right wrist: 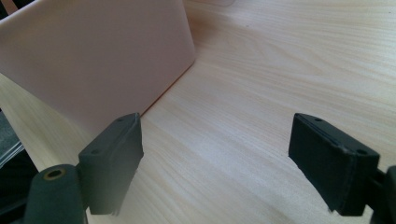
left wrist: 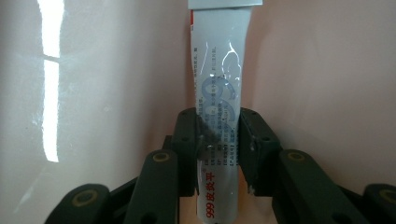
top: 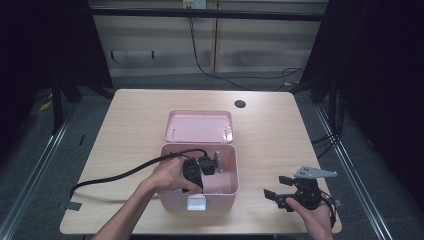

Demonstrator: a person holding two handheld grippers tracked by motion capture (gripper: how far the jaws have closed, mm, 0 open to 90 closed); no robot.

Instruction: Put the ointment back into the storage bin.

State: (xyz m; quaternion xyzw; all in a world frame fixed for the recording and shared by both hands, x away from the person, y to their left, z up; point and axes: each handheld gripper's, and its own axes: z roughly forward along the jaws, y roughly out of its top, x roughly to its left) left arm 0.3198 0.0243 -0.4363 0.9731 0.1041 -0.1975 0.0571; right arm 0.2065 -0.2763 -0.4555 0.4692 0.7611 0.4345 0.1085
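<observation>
You've got the left gripper [left wrist: 218, 140] pinching the ointment tube [left wrist: 219, 107] down inside the pink box [top: 227, 192]; right gripper [top: 286, 189] sits spread wide on the table [top: 135, 120]. Next I'd let go gently.

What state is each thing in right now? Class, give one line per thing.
Pink box: open, lid off.
Lid: lying flat on the table behind the box.
Tube: clamped, held inside the box.
Left gripper: shut on the tube.
Right gripper: open, empty, beside the box.
</observation>
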